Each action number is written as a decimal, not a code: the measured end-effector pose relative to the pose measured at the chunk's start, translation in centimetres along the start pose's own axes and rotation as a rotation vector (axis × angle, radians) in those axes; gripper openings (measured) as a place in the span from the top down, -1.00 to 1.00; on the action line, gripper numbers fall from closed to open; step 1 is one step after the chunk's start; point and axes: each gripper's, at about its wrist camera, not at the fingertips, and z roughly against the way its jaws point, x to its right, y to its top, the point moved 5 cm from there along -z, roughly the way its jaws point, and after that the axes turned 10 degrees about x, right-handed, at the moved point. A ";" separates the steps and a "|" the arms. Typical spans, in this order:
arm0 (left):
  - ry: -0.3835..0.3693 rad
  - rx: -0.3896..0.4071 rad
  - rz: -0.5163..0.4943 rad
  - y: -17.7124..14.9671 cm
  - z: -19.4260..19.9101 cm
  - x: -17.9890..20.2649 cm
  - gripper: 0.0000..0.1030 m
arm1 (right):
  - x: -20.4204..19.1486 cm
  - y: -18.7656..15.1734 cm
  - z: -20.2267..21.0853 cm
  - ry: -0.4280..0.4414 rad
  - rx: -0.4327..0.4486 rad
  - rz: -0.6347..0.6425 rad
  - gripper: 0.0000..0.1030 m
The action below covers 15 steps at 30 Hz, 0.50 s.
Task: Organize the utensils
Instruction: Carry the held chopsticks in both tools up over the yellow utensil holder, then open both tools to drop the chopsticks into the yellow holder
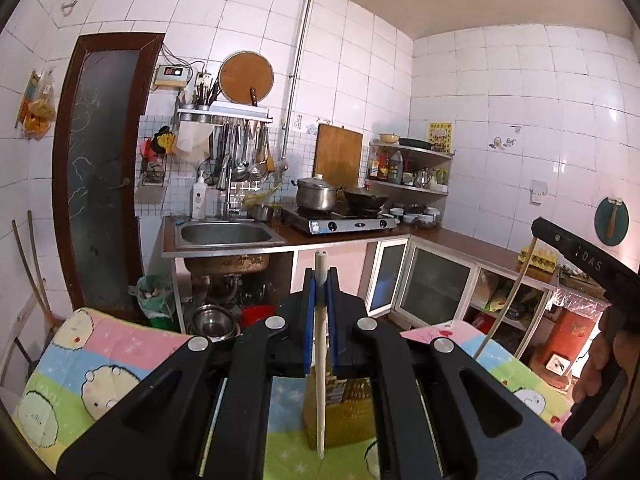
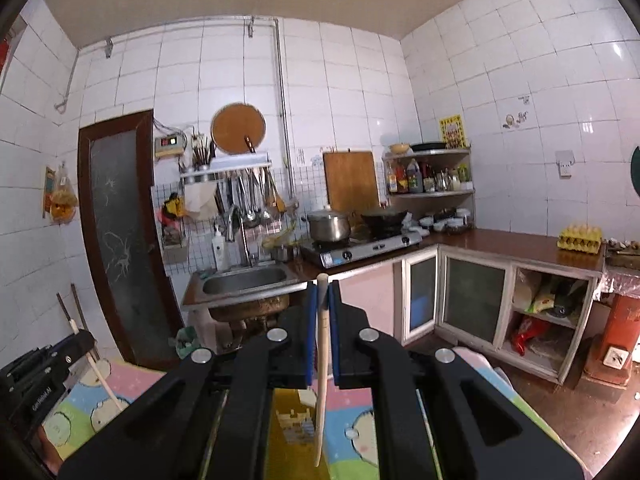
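Observation:
My left gripper (image 1: pixel 321 280) is shut on a pale chopstick (image 1: pixel 320 364) that hangs down between its blue pads, above a yellowish box-like holder (image 1: pixel 340 412) on the colourful cartoon cloth (image 1: pixel 100 376). My right gripper (image 2: pixel 322 292) is shut on a second pale chopstick (image 2: pixel 322 380), which hangs over the cloth (image 2: pixel 352 412) near a small white and blue holder (image 2: pixel 298 424). The right gripper also shows at the right edge of the left wrist view (image 1: pixel 580 260), with its chopstick (image 1: pixel 508 300) pointing down. The left gripper shows at the left of the right wrist view (image 2: pixel 44 376).
Beyond the cloth-covered table stand a steel sink (image 1: pixel 226 234), a gas stove with a pot and wok (image 1: pixel 340 216), a counter with an egg tray (image 2: pixel 580 238), glass-door cabinets (image 2: pixel 472 300), hanging utensils (image 1: pixel 240 156) and a dark door (image 1: pixel 100 184).

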 end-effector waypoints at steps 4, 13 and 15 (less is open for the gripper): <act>-0.010 0.023 -0.008 1.0 -2.2 1.0 0.92 | -0.3 0.0 -2.3 0.008 0.006 -0.005 0.88; 0.012 0.010 -0.037 -0.5 -10.0 1.3 0.92 | -1.5 -4.6 -8.3 0.043 -0.049 0.047 0.88; 0.019 -0.015 -0.031 -2.0 -11.4 1.0 0.92 | -1.6 -6.2 -9.2 0.049 -0.075 0.060 0.88</act>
